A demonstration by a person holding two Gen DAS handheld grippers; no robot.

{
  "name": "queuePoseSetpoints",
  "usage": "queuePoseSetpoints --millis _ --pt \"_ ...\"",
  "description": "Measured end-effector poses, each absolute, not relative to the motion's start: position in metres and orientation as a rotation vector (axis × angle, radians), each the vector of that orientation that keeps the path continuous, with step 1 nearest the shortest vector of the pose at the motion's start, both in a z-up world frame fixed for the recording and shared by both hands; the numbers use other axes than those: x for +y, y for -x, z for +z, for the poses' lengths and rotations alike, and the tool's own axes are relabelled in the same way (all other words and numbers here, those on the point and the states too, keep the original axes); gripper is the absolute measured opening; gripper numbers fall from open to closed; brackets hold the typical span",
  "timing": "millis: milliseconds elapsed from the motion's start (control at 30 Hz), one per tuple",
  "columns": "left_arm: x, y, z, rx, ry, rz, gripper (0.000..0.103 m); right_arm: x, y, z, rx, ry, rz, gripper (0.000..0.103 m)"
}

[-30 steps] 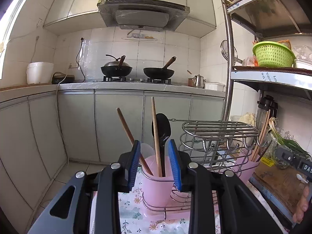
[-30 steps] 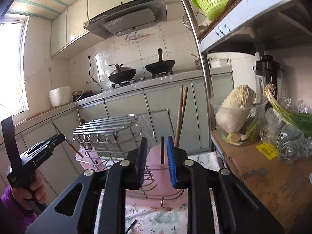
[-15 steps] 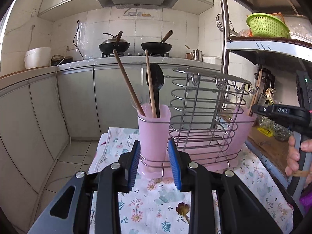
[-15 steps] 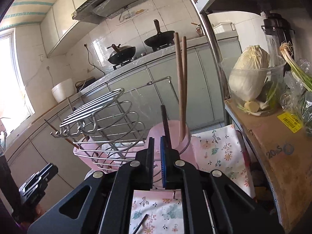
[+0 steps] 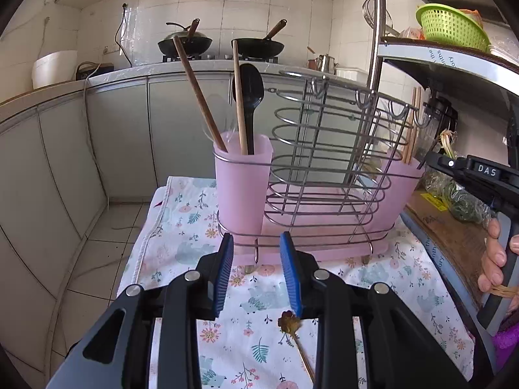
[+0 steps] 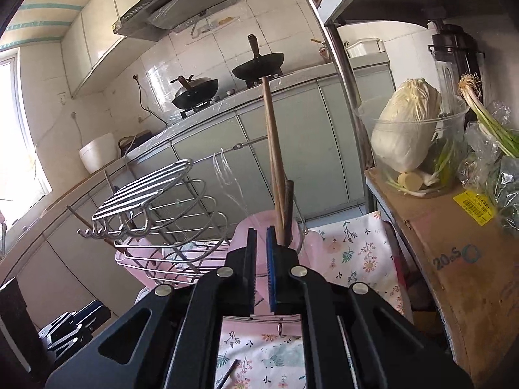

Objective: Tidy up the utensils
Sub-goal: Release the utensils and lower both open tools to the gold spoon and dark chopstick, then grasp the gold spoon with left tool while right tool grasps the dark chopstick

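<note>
A wire utensil rack point(image 5: 327, 168) on a pink tray stands on the floral cloth point(image 5: 181, 246). Its left pink cup point(image 5: 241, 184) holds two wooden chopsticks point(image 5: 201, 94) and a black spoon point(image 5: 249, 97). Its right pink cup point(image 6: 275, 230) holds two wooden chopsticks point(image 6: 272, 159) and a dark stick. My left gripper point(image 5: 256, 272) is open and empty, just in front of the left cup. My right gripper point(image 6: 261, 265) has its jaws nearly together with nothing between them, just in front of the right cup. A small gold-headed spoon point(image 5: 293, 334) lies on the cloth under my left gripper.
A cardboard box point(image 6: 454, 259) with a bowl of cabbage point(image 6: 408, 129) and green onions stands to the right. A metal shelf post point(image 5: 378, 26) rises behind the rack, with a green basket point(image 5: 451, 26) on the shelf. A dark stick point(image 6: 228, 372) lies on the cloth.
My left gripper pulled back and tilted down from the left cup, still open. My right gripper's jaws closed from open to nearly together and it moved closer to the right cup.
</note>
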State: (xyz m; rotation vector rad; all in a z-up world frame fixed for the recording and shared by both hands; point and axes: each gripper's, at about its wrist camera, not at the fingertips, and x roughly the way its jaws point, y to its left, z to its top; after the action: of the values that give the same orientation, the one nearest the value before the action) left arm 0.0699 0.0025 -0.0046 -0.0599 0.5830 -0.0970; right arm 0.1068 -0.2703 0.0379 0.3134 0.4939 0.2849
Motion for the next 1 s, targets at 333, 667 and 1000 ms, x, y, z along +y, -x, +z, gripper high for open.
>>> queuePoseSetpoints --millis 333,667,1000 --pt "-0.022 -0.077 -0.031 0.802 0.009 -0.180 0.029 -0.251 -0.074 0.022 0.606 -0.318 0.340 0.006" --pt "-0.023 -0.113 -0.088 1.221 0.207 -0.229 0.028 -0.240 -0.068 -0.046 0.901 -0.485 0.384 0.018" --pt "-0.038 -0.134 -0.109 1.338 0.168 -0.175 0.019 -0.238 -0.063 -0.063 0.956 -0.476 0.383 0.018"
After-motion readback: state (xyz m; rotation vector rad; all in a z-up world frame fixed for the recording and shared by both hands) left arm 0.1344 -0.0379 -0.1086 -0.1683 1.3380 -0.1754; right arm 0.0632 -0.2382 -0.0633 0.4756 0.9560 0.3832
